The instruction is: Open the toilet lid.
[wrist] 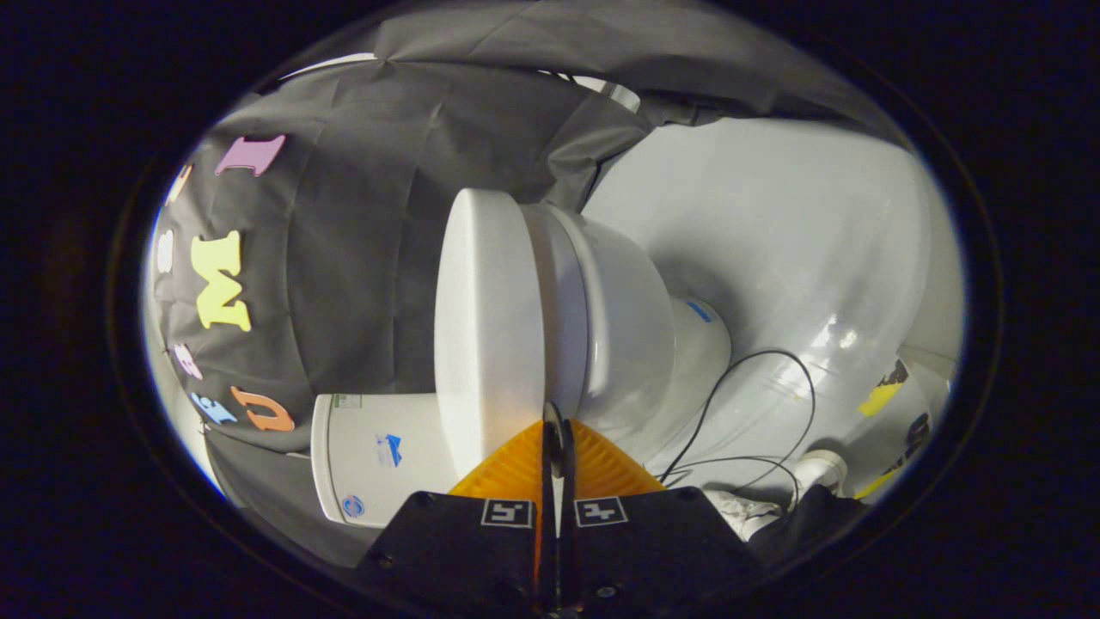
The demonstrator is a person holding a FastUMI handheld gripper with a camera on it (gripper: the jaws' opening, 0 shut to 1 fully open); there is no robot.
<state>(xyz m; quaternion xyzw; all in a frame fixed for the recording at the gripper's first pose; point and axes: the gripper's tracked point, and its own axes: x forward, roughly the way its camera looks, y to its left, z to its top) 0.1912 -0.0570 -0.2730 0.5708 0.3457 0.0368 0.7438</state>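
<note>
Just ahead of the hand-held gripper (556,423), fingers pressed together, closed toilet lid (485,327), tank (378,468) partly hidden.

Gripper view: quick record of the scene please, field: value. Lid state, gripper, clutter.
view_roll: rotated, toilet appears on its side
toilet lid: closed, flat against the seat
toilet bowl: white, beyond the lid seam
tank: white, behind the lid
gripper: fingers together, tips at the seam between lid and seat
grasp: none, lid not clamped
cable: black, loose on the floor beside the bowl
floor: pale, glossy
</note>
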